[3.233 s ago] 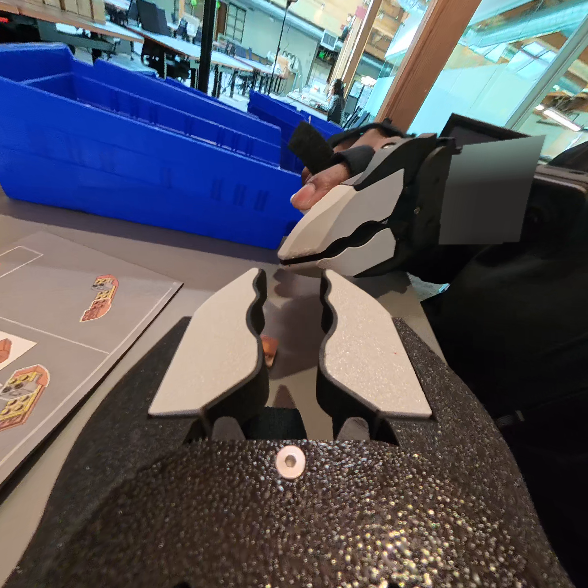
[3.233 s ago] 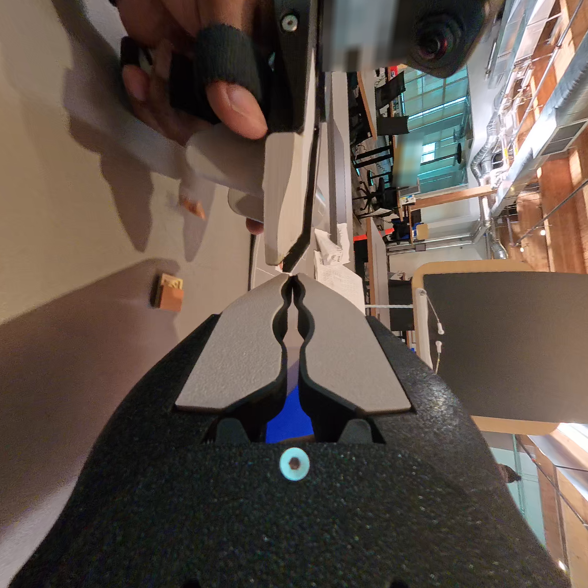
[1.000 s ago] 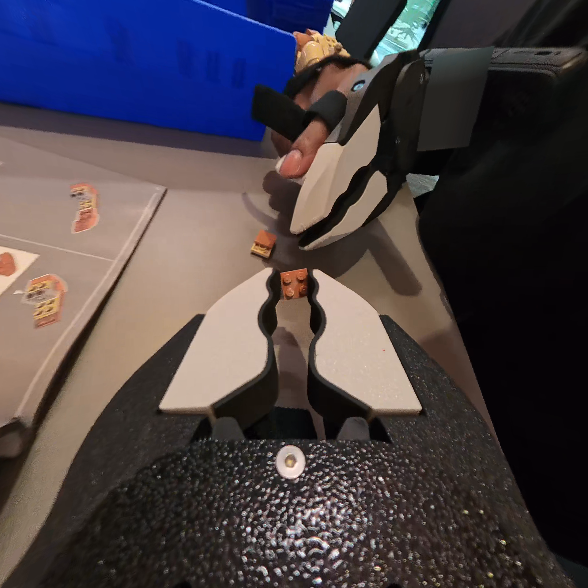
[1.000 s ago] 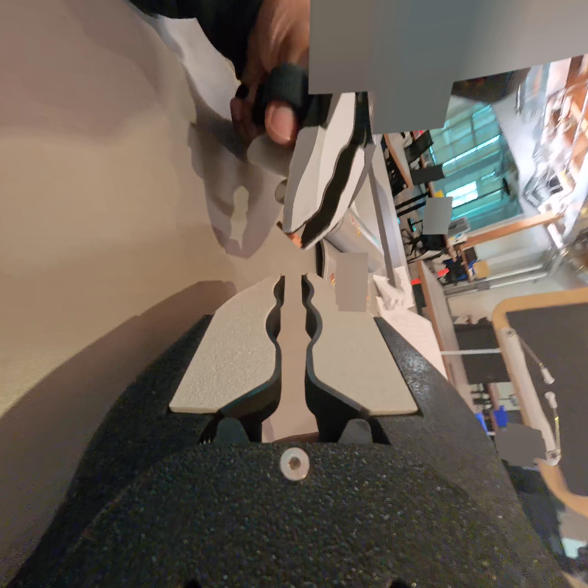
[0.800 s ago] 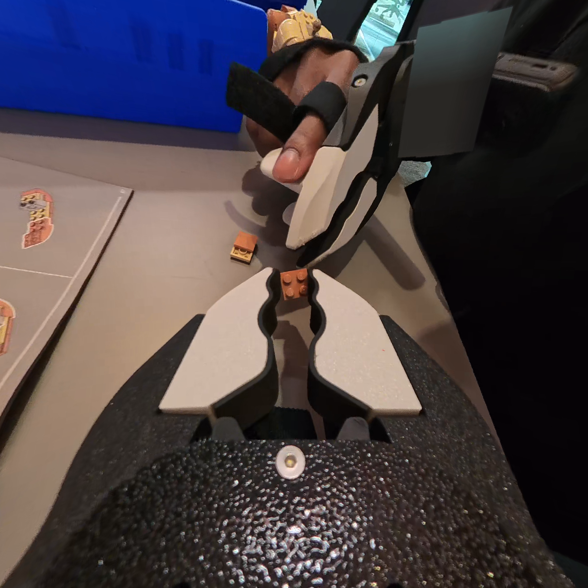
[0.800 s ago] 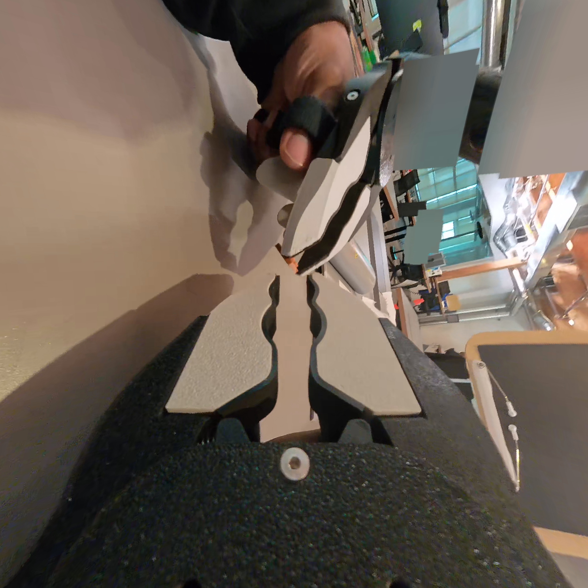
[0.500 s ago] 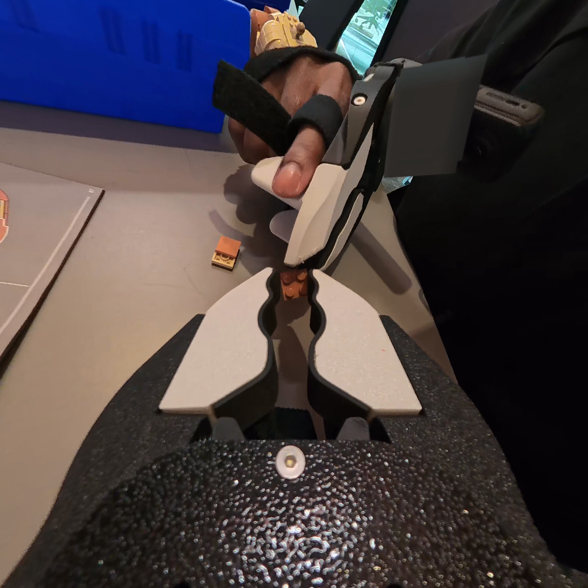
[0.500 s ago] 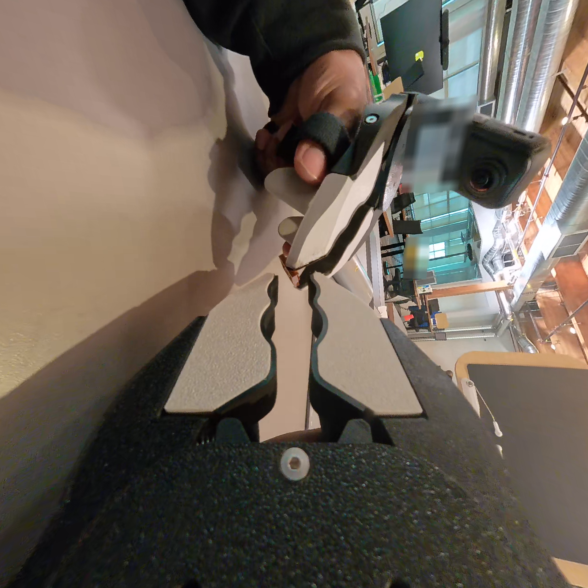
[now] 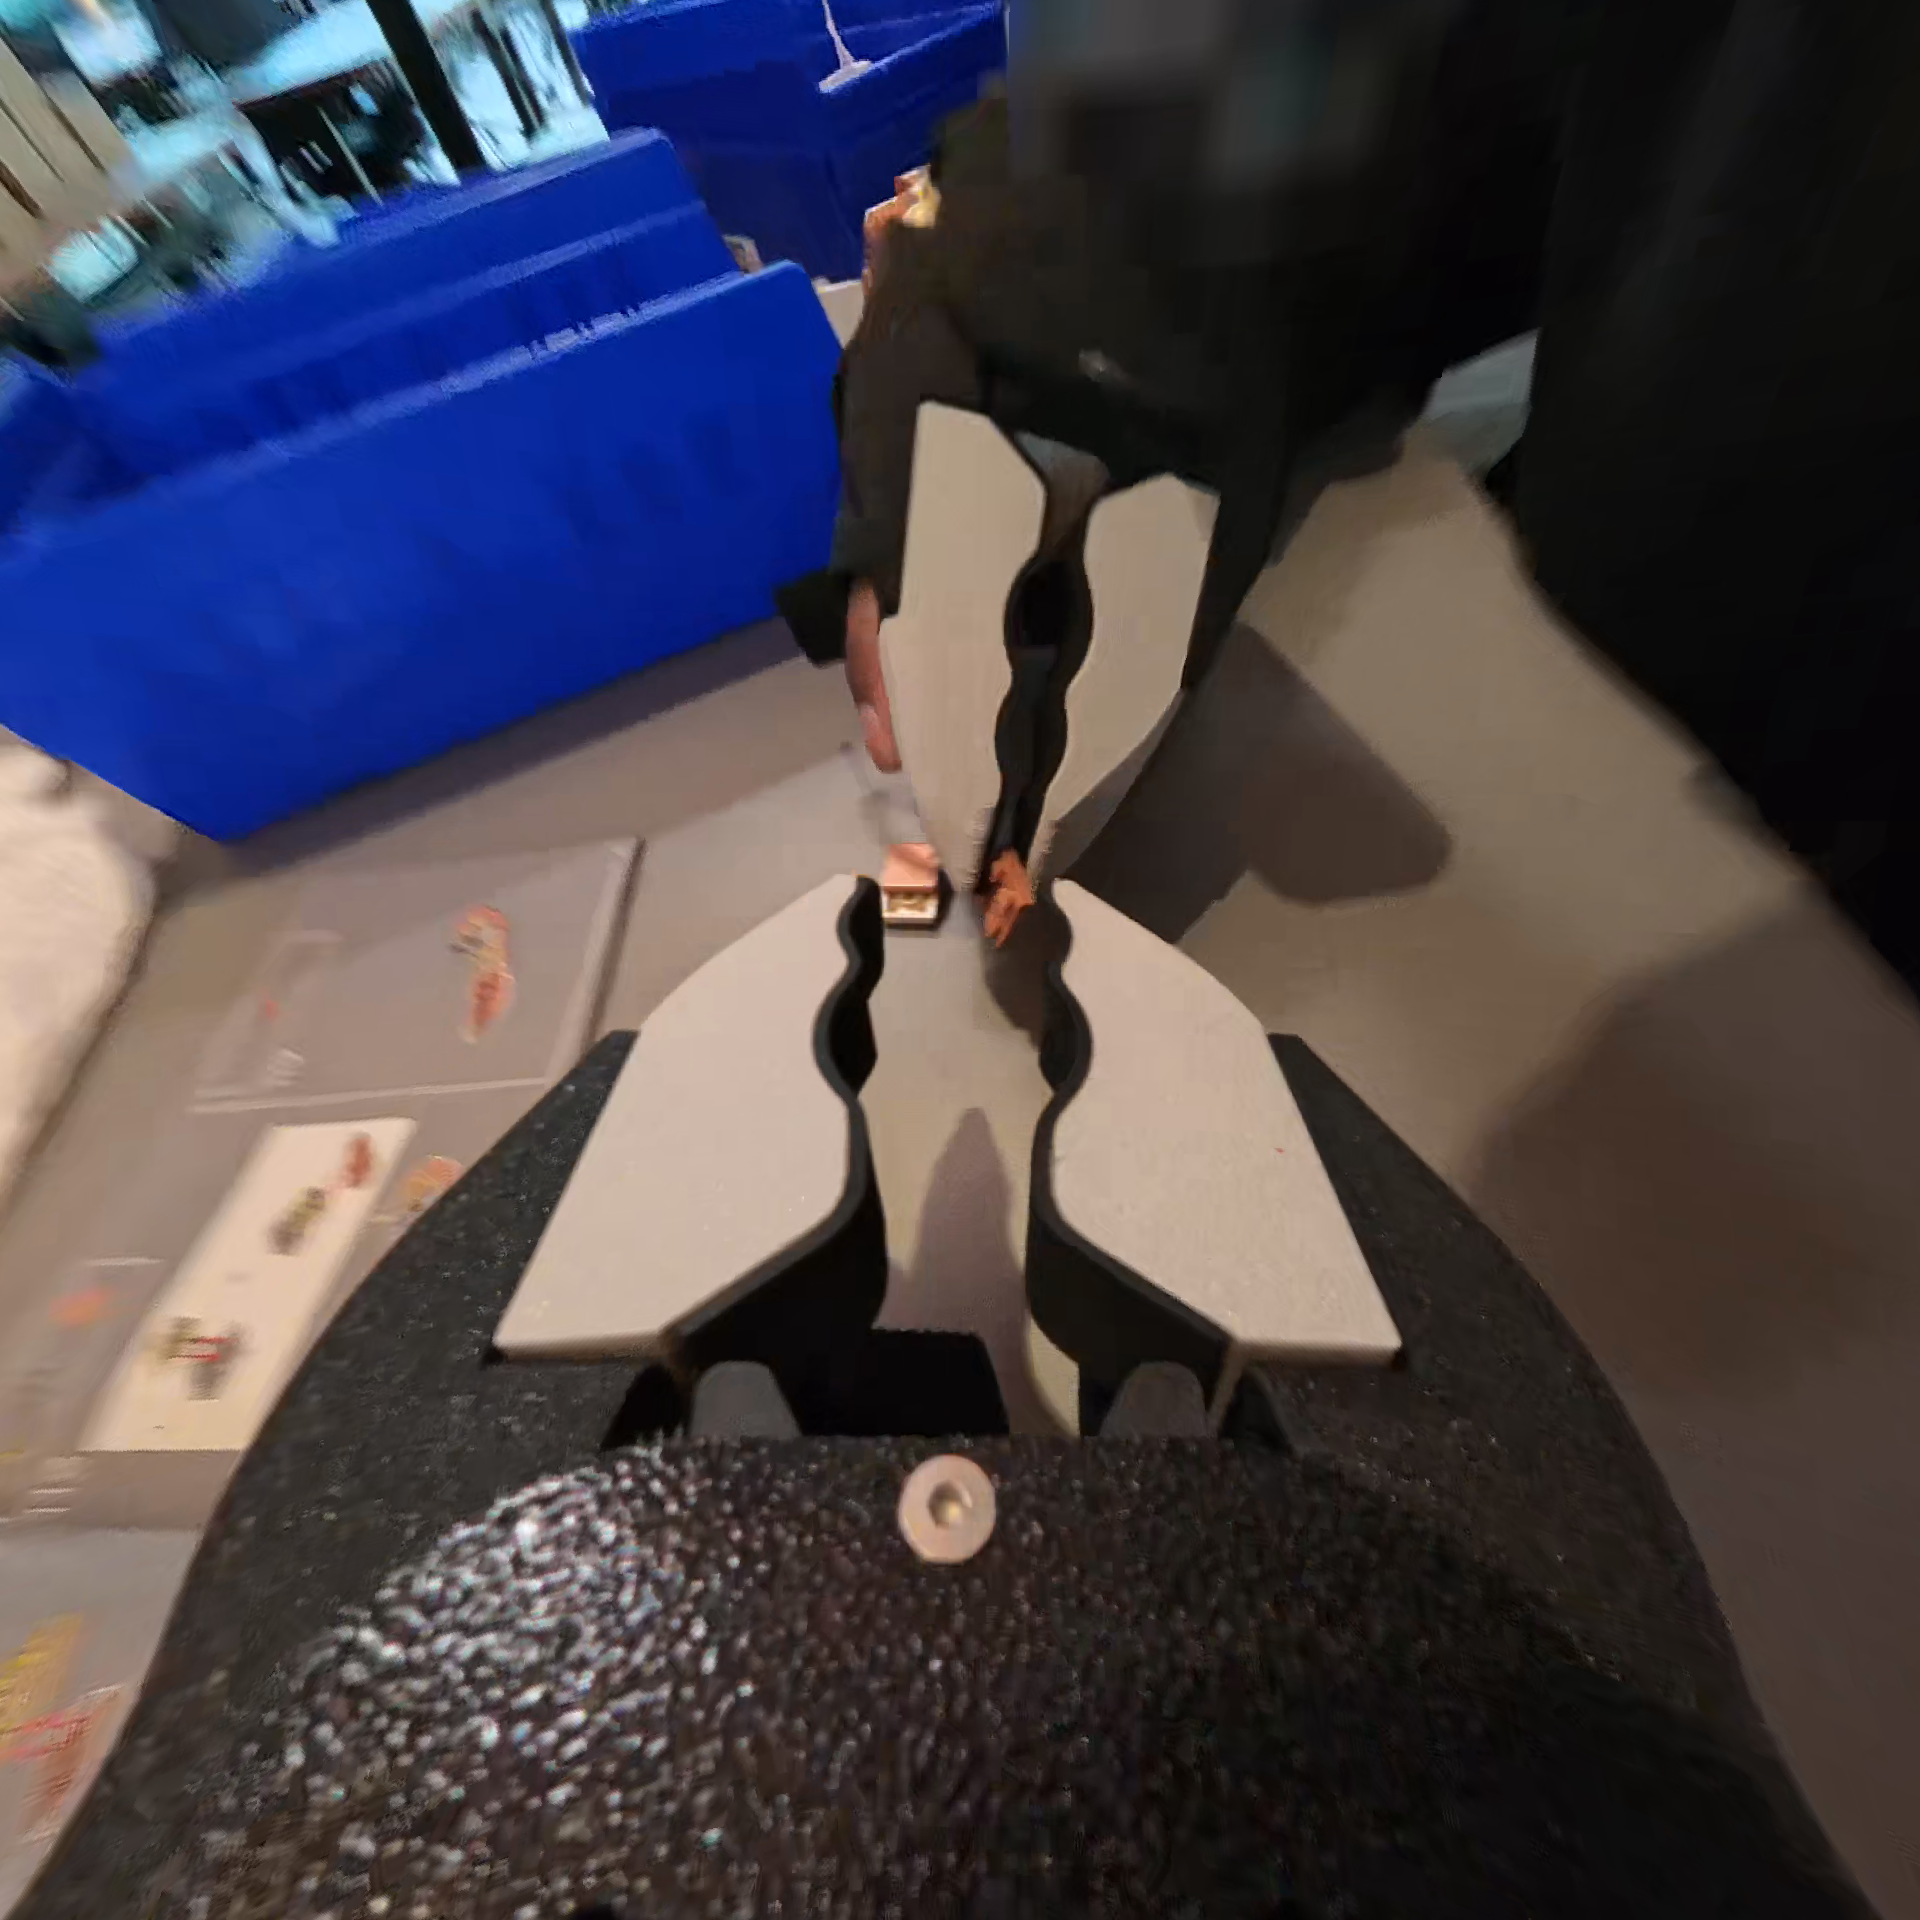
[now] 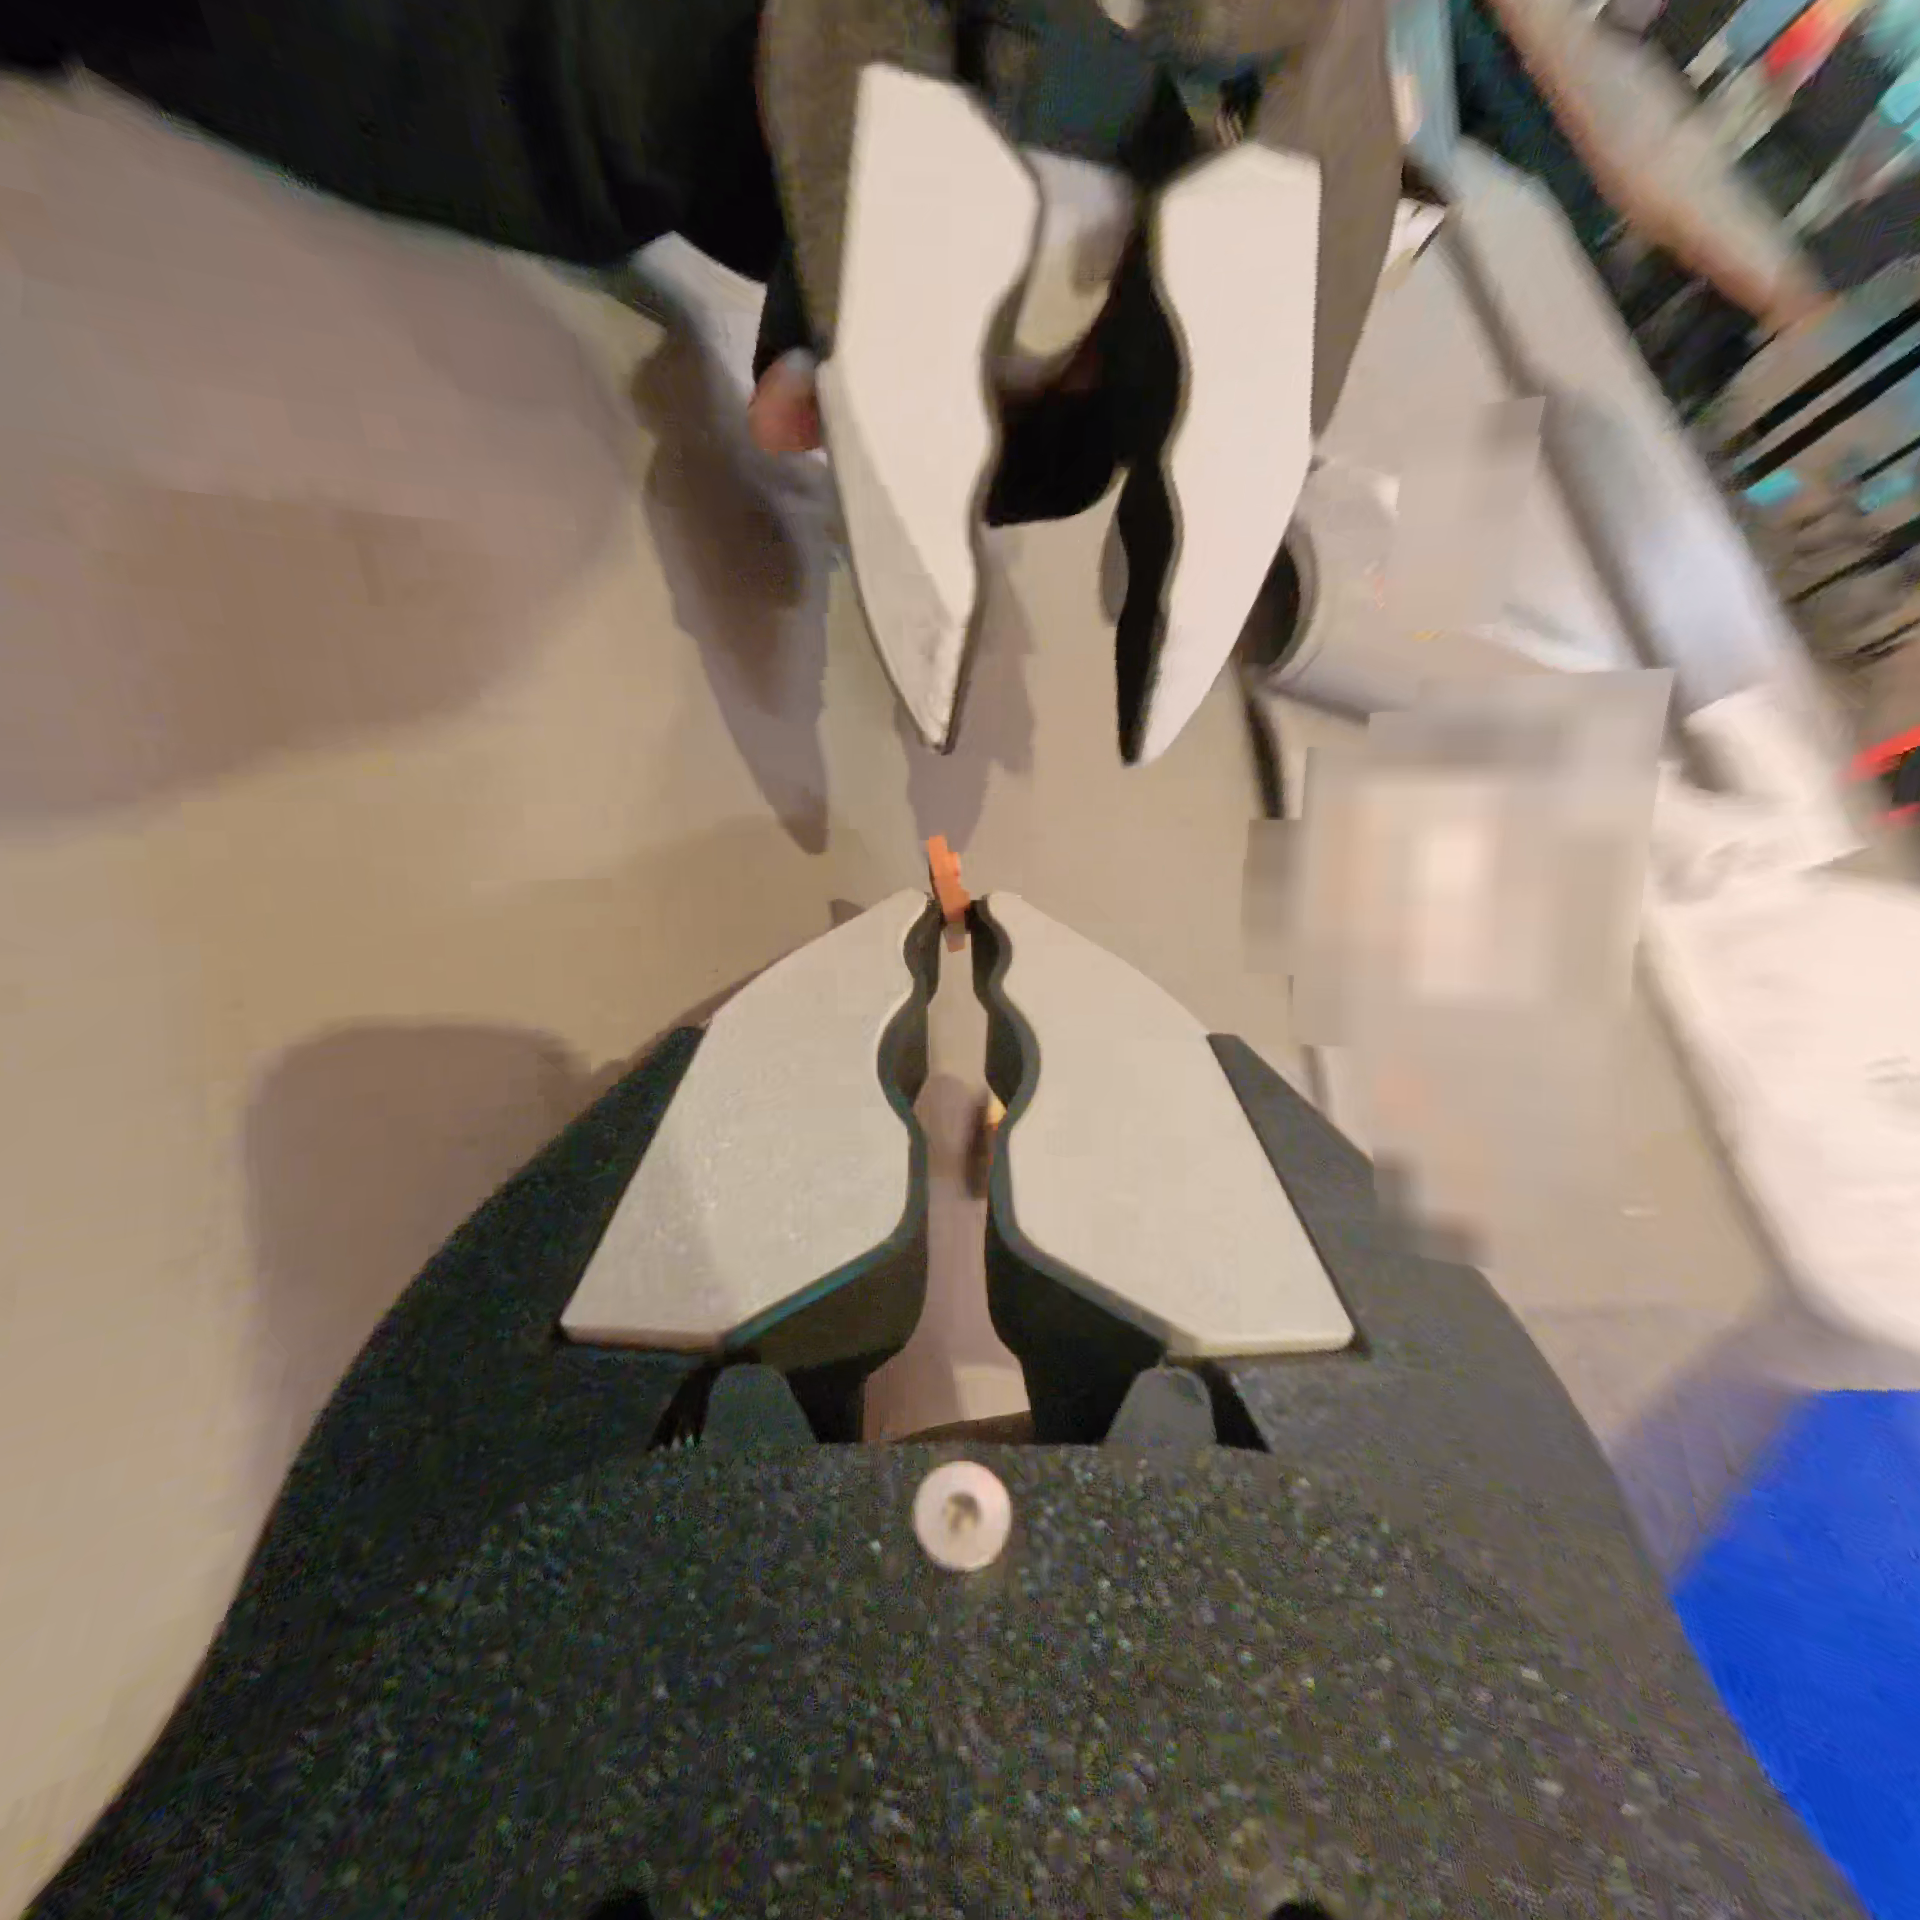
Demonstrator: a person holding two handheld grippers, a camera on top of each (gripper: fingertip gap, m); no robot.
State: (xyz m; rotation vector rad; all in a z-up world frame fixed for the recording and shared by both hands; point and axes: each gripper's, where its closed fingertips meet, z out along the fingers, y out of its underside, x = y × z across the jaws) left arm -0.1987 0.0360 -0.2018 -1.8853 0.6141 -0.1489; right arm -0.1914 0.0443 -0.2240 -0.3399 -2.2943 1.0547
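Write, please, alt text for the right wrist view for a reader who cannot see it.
The right gripper pinches a small orange brick at its fingertips, above a beige table. Facing it from above, the left gripper hangs open with nothing between its fingers. A blue bin shows at lower right; the background is blurred.

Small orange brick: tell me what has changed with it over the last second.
The small orange brick passed from the left gripper, whose fingers now stand apart and empty, to the right gripper, which pinches it on edge at its fingertips. The tan-and-brown piece stays on the table.
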